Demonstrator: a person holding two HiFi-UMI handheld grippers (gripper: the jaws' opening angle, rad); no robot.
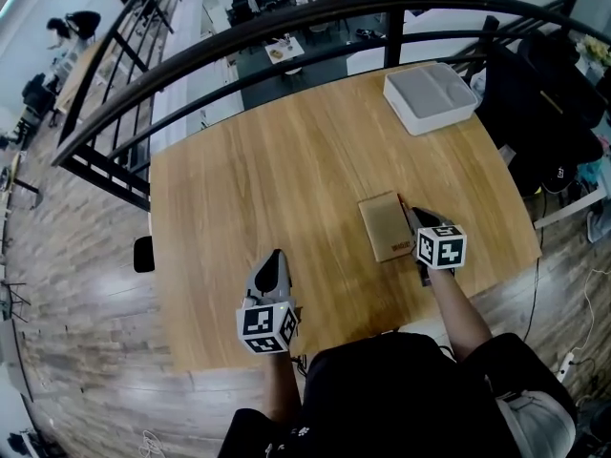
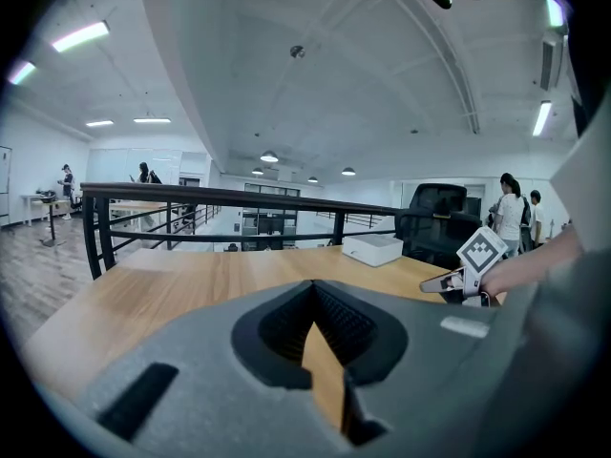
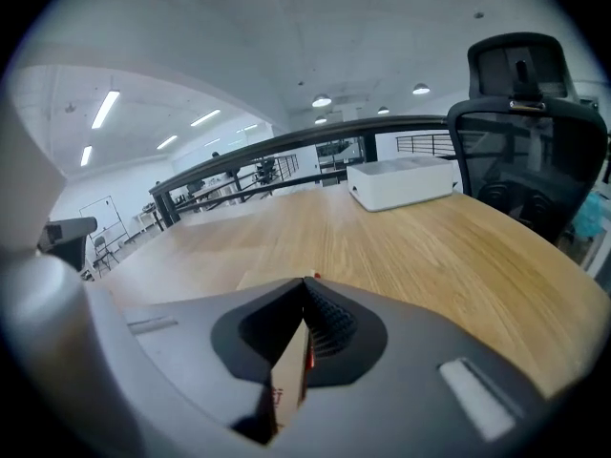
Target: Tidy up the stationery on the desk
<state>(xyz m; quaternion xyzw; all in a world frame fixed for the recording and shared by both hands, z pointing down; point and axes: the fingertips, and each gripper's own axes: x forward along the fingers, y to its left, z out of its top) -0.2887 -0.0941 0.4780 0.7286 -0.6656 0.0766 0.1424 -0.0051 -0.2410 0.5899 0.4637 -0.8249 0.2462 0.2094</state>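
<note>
Left gripper (image 1: 276,258): jaws together, nothing between them, pointing away from the body, slightly nose-down. Right gripper (image 1: 410,210): jaws pinched on the edge of a thin brown notebook (image 1: 384,225), tilted further nose-down. Bare forearm (image 1: 460,305) runs back from it to the torso.

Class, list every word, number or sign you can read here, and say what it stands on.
No text is readable.
Brown notebook: small dark print near its lower edge, too small to read.
Its cover inside the right gripper: red marks, blurred.
Marker cubes: black-and-white squares, no letters.
</note>
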